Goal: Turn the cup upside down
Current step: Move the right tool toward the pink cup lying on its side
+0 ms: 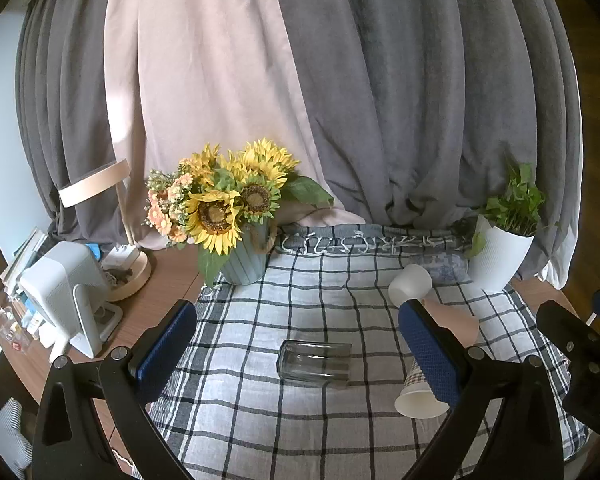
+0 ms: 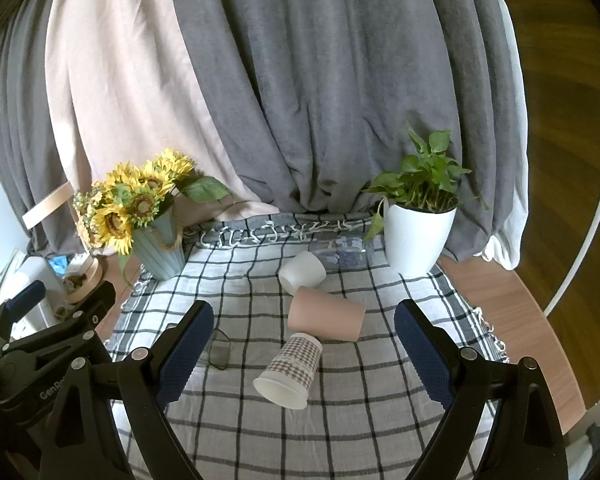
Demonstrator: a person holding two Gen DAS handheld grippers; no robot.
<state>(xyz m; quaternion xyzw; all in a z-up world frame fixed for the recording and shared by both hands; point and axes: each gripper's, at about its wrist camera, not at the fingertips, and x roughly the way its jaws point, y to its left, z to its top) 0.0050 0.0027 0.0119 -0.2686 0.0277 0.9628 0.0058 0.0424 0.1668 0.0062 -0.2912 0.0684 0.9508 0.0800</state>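
Several cups lie on their sides on the checked cloth point(image 2: 340, 420). A checked paper cup point(image 2: 290, 370) lies with its mouth toward me, between my open right gripper's point(image 2: 304, 354) fingers. A pink cup point(image 2: 326, 316) and a white cup point(image 2: 302, 272) lie behind it. A clear square glass point(image 1: 314, 363) lies on its side between my open left gripper's point(image 1: 298, 346) fingers; its edge shows in the right wrist view point(image 2: 219, 350). The left wrist view also shows the paper cup point(image 1: 418, 394), pink cup point(image 1: 454, 318) and white cup point(image 1: 410, 285), partly hidden behind the right finger.
A sunflower vase point(image 1: 244, 256) stands at the back left and a white plant pot point(image 2: 418, 236) at the back right. A clear plastic container point(image 2: 342, 254) lies behind the white cup. A lamp and white device point(image 1: 66, 296) crowd the left. Curtains hang behind.
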